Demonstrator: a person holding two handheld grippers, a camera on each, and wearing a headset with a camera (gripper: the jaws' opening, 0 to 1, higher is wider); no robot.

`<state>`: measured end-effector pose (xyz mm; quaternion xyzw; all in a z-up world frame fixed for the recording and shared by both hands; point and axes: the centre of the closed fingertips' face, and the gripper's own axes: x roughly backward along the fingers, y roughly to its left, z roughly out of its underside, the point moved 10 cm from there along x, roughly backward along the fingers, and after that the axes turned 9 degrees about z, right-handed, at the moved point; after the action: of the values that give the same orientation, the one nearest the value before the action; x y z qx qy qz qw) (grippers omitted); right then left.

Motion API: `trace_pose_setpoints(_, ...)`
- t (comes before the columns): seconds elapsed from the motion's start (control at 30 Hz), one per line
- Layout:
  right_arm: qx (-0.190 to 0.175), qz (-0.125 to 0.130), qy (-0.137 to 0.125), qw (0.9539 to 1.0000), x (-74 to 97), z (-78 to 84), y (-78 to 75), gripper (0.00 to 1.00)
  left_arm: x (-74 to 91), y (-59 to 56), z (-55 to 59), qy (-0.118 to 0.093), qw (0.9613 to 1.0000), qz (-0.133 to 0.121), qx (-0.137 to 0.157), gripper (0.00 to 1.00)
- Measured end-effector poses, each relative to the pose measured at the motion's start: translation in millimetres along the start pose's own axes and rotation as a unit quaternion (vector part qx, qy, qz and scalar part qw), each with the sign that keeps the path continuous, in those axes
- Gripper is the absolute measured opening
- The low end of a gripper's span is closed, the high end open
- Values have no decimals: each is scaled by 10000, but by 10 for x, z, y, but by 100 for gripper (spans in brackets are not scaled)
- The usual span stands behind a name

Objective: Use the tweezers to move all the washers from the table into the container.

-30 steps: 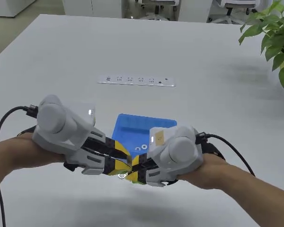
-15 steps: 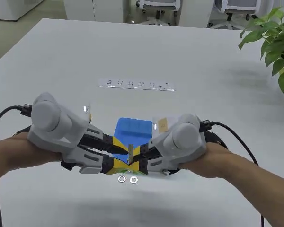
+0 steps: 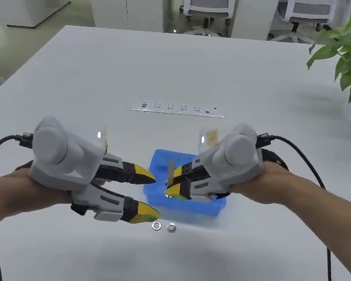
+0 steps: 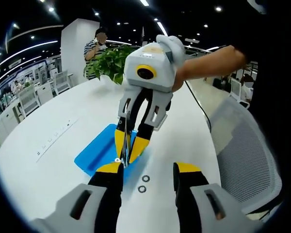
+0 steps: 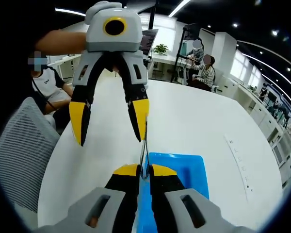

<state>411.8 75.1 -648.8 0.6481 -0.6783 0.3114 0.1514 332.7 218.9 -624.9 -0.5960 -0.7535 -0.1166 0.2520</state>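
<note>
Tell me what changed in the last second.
The grippers have parted: the left gripper opened and drew back; the right gripper keeps the tweezers, shut on them, over the container. Two washers still lie on the table.

Shiny metal washers (image 3: 156, 225) on a smooth, matt white table (image 3: 234, 70); bright metal tweezers (image 3: 170, 172); a smooth blue plastic container (image 3: 159, 158).
</note>
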Motion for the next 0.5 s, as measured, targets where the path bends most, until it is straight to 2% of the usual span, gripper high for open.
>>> trace_pose_setpoints(0.2,0,0,-17,10000,-65,33,-128,9,61,2,50,-87,9997,-132,172,54)
trace_pose_setpoints(0.43,42,-59,-41,10000,-164,101,-221,9,113,4,93,-249,9989,-280,282,60)
trace_pose_setpoints(0.5,45,-74,-52,9999,-194,128,-241,9,117,6,104,-241,9988,-283,314,61)
